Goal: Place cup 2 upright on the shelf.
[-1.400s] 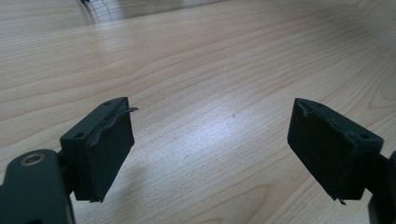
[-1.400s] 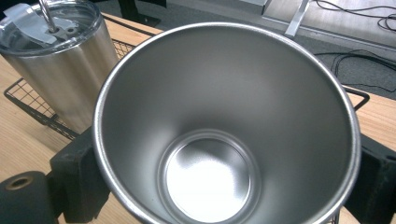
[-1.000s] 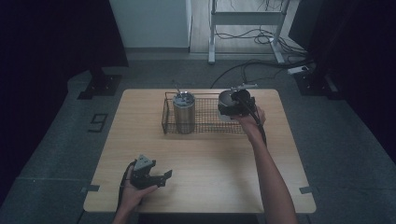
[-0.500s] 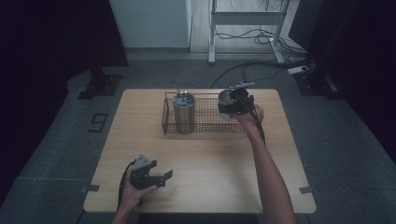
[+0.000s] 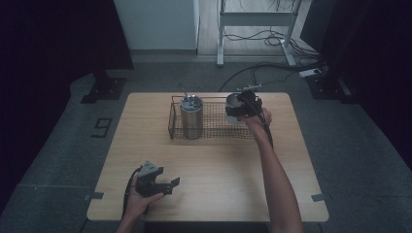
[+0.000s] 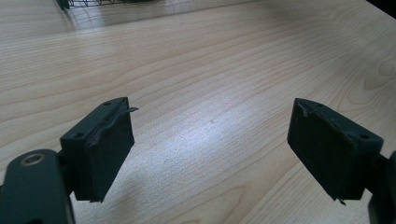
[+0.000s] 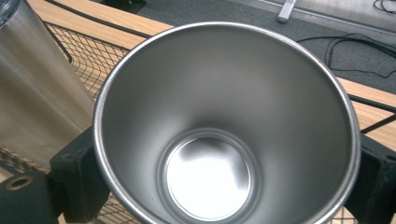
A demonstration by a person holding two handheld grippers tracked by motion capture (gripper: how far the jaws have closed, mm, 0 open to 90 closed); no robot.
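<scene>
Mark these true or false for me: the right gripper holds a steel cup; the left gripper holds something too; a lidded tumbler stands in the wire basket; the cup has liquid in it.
1. The right gripper holds a steel cup. True.
2. The left gripper holds something too. False: its jaws stand open over the bare table with nothing between them.
3. A lidded tumbler stands in the wire basket. True.
4. The cup has liquid in it. False: the right gripper view shows a dry, empty bottom.
</scene>
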